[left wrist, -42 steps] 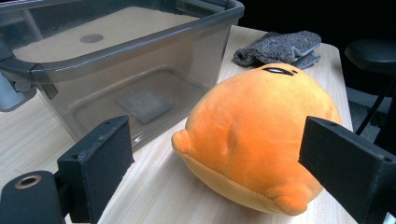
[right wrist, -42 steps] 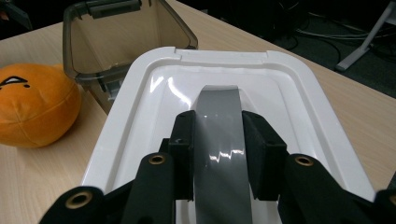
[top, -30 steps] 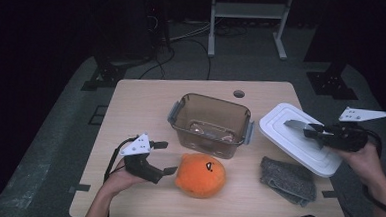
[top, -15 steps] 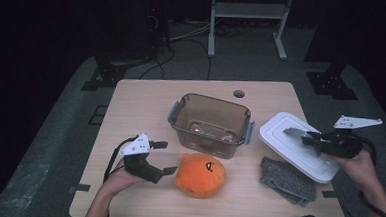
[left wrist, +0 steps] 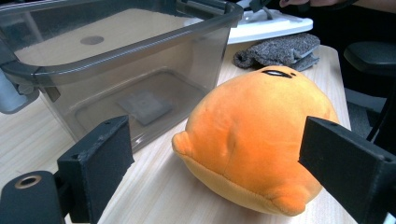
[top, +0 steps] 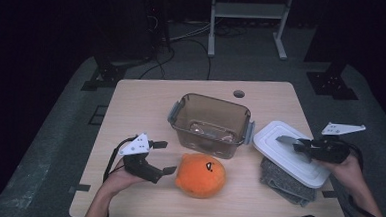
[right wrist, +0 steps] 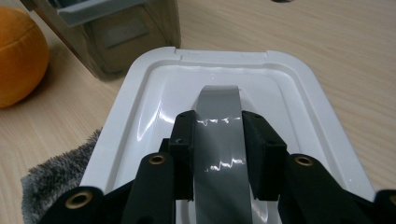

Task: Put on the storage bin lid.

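My right gripper (top: 301, 147) is shut on the grey handle (right wrist: 219, 116) of a white lid (top: 283, 156), holding it low over the table's right side. The lid (right wrist: 299, 98) overlaps a grey cloth (top: 282, 183); I cannot tell whether they touch. An orange plush toy (top: 200, 175) lies near the front edge, just before a clear grey box (top: 210, 122) that stands open in the middle. My left gripper (top: 166, 157) rests open at the plush's left. In the left gripper view its jaws (left wrist: 224, 154) stand wide, with the plush (left wrist: 257, 135) just ahead of them.
The wooden table (top: 146, 106) has a small round hole (top: 239, 94) behind the box. The cloth (left wrist: 280, 49) lies folded at the front right. Dark floor, cables and a metal stand (top: 248, 21) lie beyond the far edge.
My right gripper has come down with the white lid, from above the table's right edge to low over the grey cloth. The left gripper, plush and box have stayed put.
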{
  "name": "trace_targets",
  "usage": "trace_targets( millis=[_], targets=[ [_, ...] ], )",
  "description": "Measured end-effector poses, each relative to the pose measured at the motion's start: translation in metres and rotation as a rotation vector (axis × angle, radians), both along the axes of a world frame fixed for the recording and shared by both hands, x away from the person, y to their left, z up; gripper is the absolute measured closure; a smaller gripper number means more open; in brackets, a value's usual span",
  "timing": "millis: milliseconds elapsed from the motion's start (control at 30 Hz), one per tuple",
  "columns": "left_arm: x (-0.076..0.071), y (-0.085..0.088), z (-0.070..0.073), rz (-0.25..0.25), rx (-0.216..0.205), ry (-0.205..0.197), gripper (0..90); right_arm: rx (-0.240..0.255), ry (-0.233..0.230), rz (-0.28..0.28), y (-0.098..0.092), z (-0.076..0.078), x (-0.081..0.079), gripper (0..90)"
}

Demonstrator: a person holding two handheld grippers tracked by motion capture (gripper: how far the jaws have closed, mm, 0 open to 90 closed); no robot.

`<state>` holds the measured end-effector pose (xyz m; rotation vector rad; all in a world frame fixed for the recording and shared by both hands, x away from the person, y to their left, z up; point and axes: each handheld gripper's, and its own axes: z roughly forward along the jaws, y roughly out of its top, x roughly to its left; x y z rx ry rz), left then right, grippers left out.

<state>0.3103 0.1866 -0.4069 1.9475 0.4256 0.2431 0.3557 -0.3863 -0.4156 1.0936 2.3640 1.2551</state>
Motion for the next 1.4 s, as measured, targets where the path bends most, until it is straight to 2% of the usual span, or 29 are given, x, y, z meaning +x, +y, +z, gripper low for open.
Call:
trace_targets(
  millis=[533, 933, 1133, 1267, 1400],
  targets=[
    [0.000, 0.000, 0.000, -0.001, 0.001, 0.001, 8.9, 0.022, 0.031, 0.007, 0.007, -0.022, -0.001, 65.9],
    [0.000, 0.001, 0.000, 0.000, 0.005, 0.001, 8.9, 0.029, 0.044, 0.006, 0.007, -0.028, -0.003, 65.0],
    [0.000, 0.001, 0.000, -0.001, 0.004, 0.001, 8.9, 0.046, 0.032, -0.002, 0.007, -0.021, -0.004, 55.1],
    [0.000, 0.003, 0.000, 0.004, 0.004, 0.001, 8.9, 0.047, 0.006, -0.002, 0.008, -0.011, -0.005, 50.3],
    [0.000, 0.005, 0.001, 0.009, 0.004, 0.000, 8.9, 0.050, -0.020, 0.023, 0.014, 0.003, -0.008, 46.5]
  ],
)
